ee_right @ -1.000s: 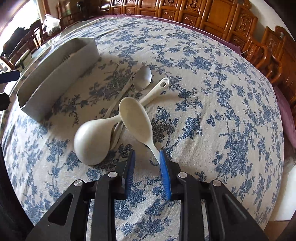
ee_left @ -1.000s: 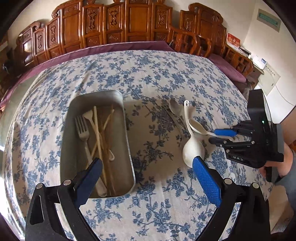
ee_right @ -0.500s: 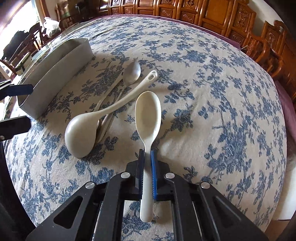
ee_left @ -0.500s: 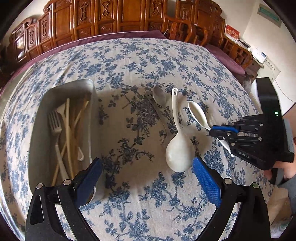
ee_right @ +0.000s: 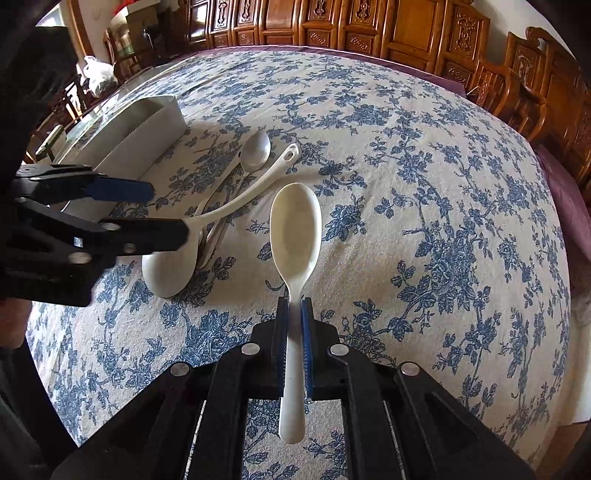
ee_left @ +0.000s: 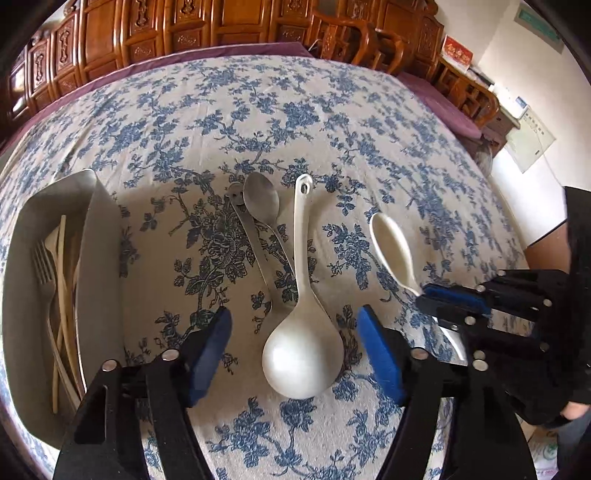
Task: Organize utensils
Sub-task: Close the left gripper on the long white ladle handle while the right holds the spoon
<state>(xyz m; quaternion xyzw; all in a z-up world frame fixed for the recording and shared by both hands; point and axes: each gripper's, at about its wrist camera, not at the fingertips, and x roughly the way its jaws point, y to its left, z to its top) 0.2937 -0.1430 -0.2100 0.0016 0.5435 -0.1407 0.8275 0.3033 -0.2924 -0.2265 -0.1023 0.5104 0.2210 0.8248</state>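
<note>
My right gripper (ee_right: 293,310) is shut on the handle of a cream spoon (ee_right: 295,232) and holds it above the cloth; the spoon (ee_left: 391,249) and the gripper (ee_left: 436,299) also show at the right of the left wrist view. My left gripper (ee_left: 295,339) is open, its pads either side of the bowl of a white ladle (ee_left: 303,354) lying on the table; it also shows in the right wrist view (ee_right: 162,214). Two metal spoons (ee_left: 260,201) lie beside the ladle handle. A grey metal tray (ee_left: 99,258) at the left holds a fork and chopsticks (ee_left: 61,280).
The round table has a blue floral cloth (ee_left: 258,110). Carved wooden chairs (ee_left: 184,33) ring the far side. The tray also shows at the upper left of the right wrist view (ee_right: 147,136). A small cabinet with papers (ee_left: 476,92) stands at the far right.
My right gripper shut on the cream spoon's handle and lifted it off the ladle. My left gripper moved right from the tray and now straddles the ladle bowl.
</note>
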